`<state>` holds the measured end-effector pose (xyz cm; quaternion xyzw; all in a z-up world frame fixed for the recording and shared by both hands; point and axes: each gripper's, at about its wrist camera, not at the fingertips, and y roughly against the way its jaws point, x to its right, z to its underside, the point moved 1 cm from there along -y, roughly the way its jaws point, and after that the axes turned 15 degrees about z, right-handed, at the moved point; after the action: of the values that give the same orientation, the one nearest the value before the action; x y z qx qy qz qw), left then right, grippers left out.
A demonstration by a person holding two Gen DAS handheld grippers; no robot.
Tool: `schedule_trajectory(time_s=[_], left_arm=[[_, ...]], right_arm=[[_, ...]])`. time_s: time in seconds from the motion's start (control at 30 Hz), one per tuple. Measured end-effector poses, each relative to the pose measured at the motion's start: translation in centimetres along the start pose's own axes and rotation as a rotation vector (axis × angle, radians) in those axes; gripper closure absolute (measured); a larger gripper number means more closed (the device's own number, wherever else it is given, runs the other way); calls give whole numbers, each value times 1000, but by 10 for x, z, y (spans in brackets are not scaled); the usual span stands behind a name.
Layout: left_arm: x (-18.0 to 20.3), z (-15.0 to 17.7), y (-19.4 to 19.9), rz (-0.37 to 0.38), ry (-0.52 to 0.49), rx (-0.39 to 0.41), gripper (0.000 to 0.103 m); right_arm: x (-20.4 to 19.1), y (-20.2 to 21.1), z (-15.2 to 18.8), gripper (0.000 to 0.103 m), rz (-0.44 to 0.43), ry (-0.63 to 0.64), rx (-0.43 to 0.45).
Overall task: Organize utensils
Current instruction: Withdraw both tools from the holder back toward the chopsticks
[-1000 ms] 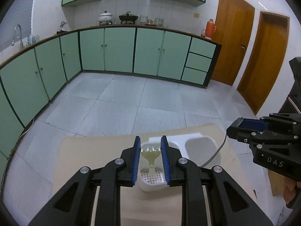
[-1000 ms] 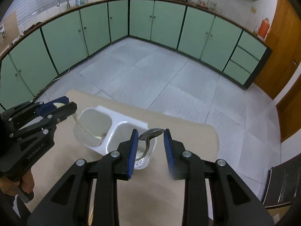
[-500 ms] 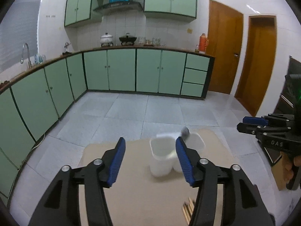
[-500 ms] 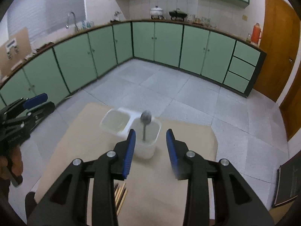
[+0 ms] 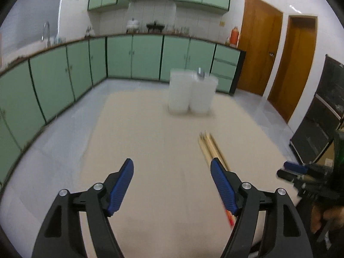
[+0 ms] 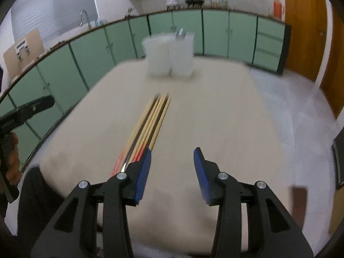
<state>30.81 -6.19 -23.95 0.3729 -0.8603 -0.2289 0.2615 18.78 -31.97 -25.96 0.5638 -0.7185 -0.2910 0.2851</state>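
Note:
A white two-cup utensil holder stands at the far end of the beige table, with a metal spoon sticking out of its right cup. A bundle of wooden chopsticks lies flat on the table. My left gripper hovers over bare table left of the chopsticks, its jaws opening, nothing between them. My right gripper is just right of the chopsticks' near ends, its jaws opening and empty too.
Green kitchen cabinets line the far walls and two wooden doors stand at the right. A dark shelf unit stands to the table's right. A hand holds the other gripper at the table's left edge.
Both grippers let go of a fork and a spoon into the holder, then pulled back toward the near end of the table and opened wider. The chopsticks came into view.

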Motion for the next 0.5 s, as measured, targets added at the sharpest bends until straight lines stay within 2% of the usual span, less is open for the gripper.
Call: schedule_trajectory(time_s=[0.13,0.3,0.43,0.5], left_arm=[[8,40,2,-11,-14,-23,30],[0,62,-1,5,51,-47,30],[4,72,-3,18,49,-71,30],[10,75,-8,32,38,-86,30]], right_arm=[[-24,-8,37,63,-35,25,-18],[-37,-20,44,63,-59,39,-42],[-44,-25,45,63,-26,115,-15],[-38,-27,43,62,8,108,-10]])
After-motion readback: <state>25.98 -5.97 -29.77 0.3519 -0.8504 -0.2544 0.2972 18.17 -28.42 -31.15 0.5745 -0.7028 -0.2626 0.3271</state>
